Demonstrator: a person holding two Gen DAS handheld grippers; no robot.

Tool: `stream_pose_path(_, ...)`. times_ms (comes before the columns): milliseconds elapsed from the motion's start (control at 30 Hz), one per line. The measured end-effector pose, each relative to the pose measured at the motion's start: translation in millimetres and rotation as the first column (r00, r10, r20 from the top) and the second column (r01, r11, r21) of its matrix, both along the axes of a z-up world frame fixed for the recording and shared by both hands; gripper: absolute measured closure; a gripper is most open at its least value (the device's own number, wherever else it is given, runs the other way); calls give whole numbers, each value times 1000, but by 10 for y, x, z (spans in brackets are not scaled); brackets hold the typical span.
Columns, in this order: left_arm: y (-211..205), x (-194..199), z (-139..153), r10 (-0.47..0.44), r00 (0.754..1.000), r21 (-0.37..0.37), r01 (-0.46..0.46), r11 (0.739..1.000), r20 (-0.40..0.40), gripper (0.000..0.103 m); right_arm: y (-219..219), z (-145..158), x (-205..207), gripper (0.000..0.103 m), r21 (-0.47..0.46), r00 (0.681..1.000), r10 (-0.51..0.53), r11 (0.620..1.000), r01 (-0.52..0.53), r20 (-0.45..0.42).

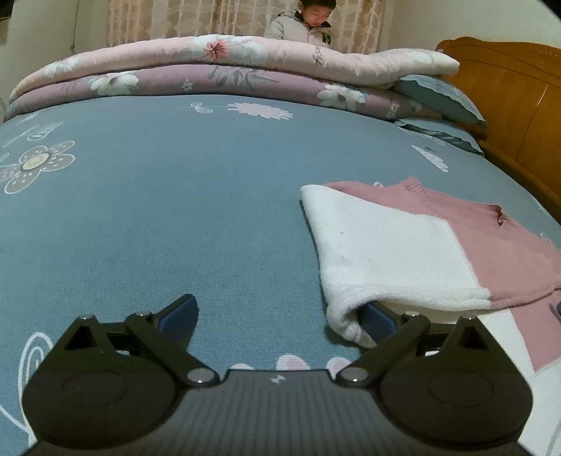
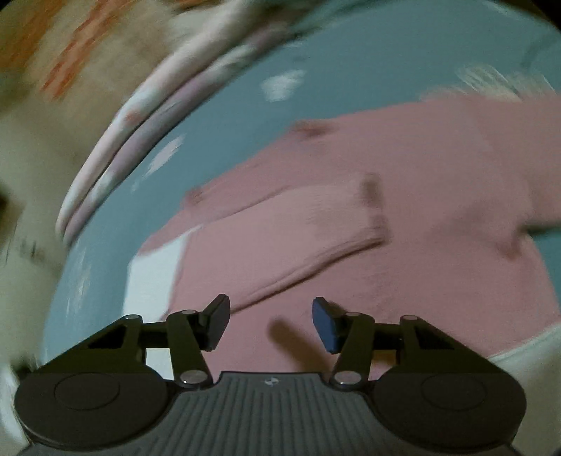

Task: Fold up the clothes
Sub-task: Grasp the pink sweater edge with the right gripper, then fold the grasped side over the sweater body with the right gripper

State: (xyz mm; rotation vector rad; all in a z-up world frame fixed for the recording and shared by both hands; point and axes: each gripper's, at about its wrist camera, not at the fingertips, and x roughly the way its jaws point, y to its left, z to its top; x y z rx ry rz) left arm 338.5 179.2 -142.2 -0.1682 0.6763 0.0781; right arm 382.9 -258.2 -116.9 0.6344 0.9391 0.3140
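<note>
Left claw (image 1: 280,317) sits low over the blue floral bedsheet (image 1: 175,228), jaws spread wide; its right finger (image 1: 377,321) is tucked under the folded white edge of the pink-and-white sweater (image 1: 392,252), nothing pinched. The sweater lies on the bed, to the right, white panel folded over the pink. Right claw (image 2: 270,324) hangs above the pink knit (image 2: 350,245), jaws partway apart, gripping nothing; the picture is smeared. Farther back, folded floral quilts (image 1: 228,70) are stacked, blue pillows (image 1: 441,98) by the wooden headboard (image 1: 508,91). Behind the quilts, a person in a pale jacket (image 1: 301,28) before patterned curtains (image 1: 157,21).
</note>
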Motion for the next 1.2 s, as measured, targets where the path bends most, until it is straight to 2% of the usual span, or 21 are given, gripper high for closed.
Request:
stream_pose_path(133,-5,9,-5,0,1000,1,0,1000,0,4,-255,-200,123,48,168,989,-146,975,147,-21)
stream_pose_path(233,-5,10,-13,-2,1000,5,2,1000,1,4,-279,-278,210,50,193,979,-205,961,199,9)
stream_pose_path(267,-4,11,-15,-2,1000,6,2,1000,1,4,-256,-276,237,59,164,978,-208,966,201,22)
stream_pose_path(300,-4,15,-12,-3,1000,5,3,1000,1,4,-233,-273,262,76,136,977,-210,970,204,35)
stream_pose_path(333,-3,18,-10,-4,1000,5,4,1000,0,4,-211,-267,274,89,107,976,-213,972,208,37)
stream_pose_path(367,-1,18,-11,-4,1000,4,4,1000,0,4,-189,-260,286,93,79,976,-215,974,212,40)
stream_pose_path(500,5,17,-9,-5,1000,2,5,1000,-1,4,-105,-103,221,95,4,971,-214,977,215,103)
stream_pose_path(600,4,11,-14,-7,1000,4,7,1000,-1,4,-138,54,170,95,-3,965,-213,976,216,155)
stream_pose_path(767,-11,5,-14,-11,1000,8,11,1000,-6,3,-255,-9,187,94,-55,962,-231,969,241,148)
stream_pose_path(867,-20,-1,30,-21,999,4,21,1000,-34,3,-239,-102,243,89,-145,963,-240,956,256,121)
stream_pose_path(933,30,-38,155,-41,998,-38,40,998,-43,3,-235,-54,194,86,-166,962,-238,952,258,133)
stream_pose_path(967,65,-66,230,-51,998,-65,49,997,-37,3,-219,10,142,85,-204,961,-231,944,259,151)
stream_pose_path(1067,187,-192,475,-57,998,-130,61,990,28,3,-146,252,-14,84,-292,960,-173,927,234,220)
stream_pose_path(1133,271,-267,586,-47,997,-160,56,986,59,3,-16,428,-74,84,-342,960,-96,921,185,262)
stream_pose_path(1200,348,-293,609,-45,997,-191,55,980,57,3,209,582,-77,84,-367,959,7,925,102,284)
